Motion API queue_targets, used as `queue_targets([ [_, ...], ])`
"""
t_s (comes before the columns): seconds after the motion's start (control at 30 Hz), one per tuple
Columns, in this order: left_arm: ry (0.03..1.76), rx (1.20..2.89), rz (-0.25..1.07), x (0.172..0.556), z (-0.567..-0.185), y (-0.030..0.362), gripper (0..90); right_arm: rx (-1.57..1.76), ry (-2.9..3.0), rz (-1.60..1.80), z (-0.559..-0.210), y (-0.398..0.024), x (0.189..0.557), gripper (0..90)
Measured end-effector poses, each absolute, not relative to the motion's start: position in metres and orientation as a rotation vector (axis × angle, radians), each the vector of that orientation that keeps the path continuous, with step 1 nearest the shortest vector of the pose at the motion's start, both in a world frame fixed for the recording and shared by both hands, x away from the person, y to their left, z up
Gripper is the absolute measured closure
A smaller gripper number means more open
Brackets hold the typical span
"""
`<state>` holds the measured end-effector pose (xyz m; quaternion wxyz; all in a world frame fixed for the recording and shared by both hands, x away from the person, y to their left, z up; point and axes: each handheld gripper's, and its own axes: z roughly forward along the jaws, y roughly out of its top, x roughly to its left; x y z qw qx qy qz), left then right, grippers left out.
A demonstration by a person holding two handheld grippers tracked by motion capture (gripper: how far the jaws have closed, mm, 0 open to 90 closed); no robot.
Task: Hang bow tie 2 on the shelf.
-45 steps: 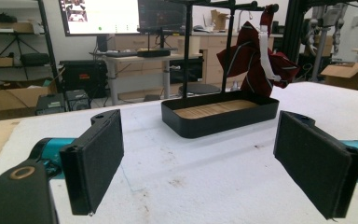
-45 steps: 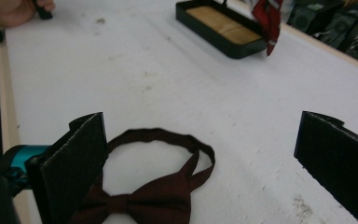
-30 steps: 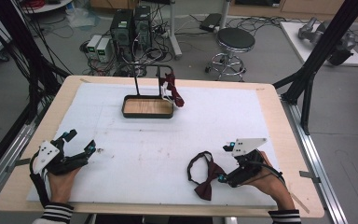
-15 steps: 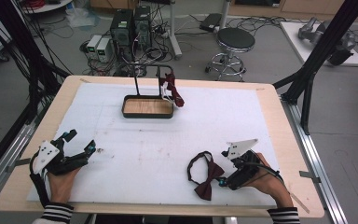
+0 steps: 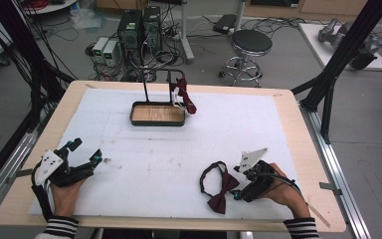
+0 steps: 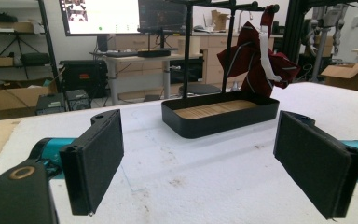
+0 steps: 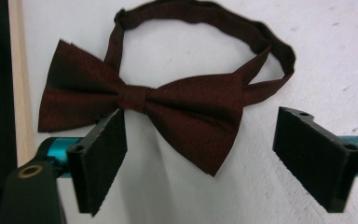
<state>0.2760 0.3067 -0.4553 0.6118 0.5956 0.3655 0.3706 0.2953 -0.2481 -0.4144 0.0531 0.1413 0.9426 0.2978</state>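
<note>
Your right gripper stood spread over the bow tie, its jaws just then closing in, one wing of the bow between them and no pad yet pressing. Judging by that, you did best to settle lower and pinch nearer the knot, so both wings lifted together. Your left gripper rested spread and empty. The bow tie lay flat near the table front edge, its long axis slanting across your jaws, strap loop pointing away.
</note>
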Motion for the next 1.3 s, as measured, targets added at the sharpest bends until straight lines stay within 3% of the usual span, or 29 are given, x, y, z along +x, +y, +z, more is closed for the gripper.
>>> queue_targets([
  [0.67,0.843,1.373,0.853,0.276,-0.455,0.307,16.3,0.298,2.997,0.668,-0.415,-0.228,0.304,31.5],
  [1.0,0.843,1.374,0.852,0.276,-0.455,0.307,16.3,0.318,3.023,0.623,-0.418,-0.224,0.308,41.7],
  [1.3,0.843,1.374,0.853,0.276,-0.455,0.307,16.3,0.34,3.022,0.616,-0.415,-0.223,0.308,59.2],
])
